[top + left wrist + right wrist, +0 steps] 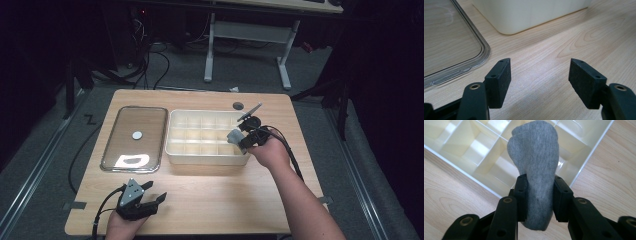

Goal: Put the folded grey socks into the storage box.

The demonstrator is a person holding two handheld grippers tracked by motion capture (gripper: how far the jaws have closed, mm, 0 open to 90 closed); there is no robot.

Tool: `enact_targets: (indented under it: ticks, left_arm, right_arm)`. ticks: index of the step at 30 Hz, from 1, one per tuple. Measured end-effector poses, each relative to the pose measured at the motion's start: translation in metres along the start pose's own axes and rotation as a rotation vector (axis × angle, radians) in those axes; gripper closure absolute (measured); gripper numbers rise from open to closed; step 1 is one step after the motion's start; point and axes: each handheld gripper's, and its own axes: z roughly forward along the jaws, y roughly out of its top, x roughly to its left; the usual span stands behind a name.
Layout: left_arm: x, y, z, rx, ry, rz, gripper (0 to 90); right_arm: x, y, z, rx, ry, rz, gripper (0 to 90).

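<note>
A rolled grey sock (pixel 536 157) stands between the black jaws of my right gripper (pixel 537 192), which is shut on it. The roll hangs over the near right corner of a cream divided box (pixel 474 147). From above, that gripper (pixel 246 137) and the grey sock (pixel 233 135) sit at the right end of the divided box (pixel 172 135). Low on the left, near the table's front edge, my left gripper (pixel 156 194) rests open. Its two pads (pixel 499 80) stand wide apart over bare wood (pixel 541 85).
A clear lid (pixel 135 137) lies flat left of the box, a small white disc (pixel 137 134) on it. The lid's rounded corner (pixel 482 47) and the box wall (pixel 524 15) lie just ahead of my left gripper. A dark round grommet (pixel 238 105) sits behind the box.
</note>
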Motion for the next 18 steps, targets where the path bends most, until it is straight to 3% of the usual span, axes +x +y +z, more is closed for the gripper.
enact_targets:
  ticks: [6, 18]
  left_arm:
    - [-0.001, 0.0, 0.0, 0.006, -0.002, 0.01, 35.4]
    - [-0.001, 0.001, 0.0, 0.005, -0.005, 0.015, 35.4]
  right_arm:
    - [-0.001, 0.0, 0.007, 0.076, -0.027, -0.01, 70.1]
    - [0.0, 0.007, 0.024, 0.153, -0.061, -0.035, 70.5]
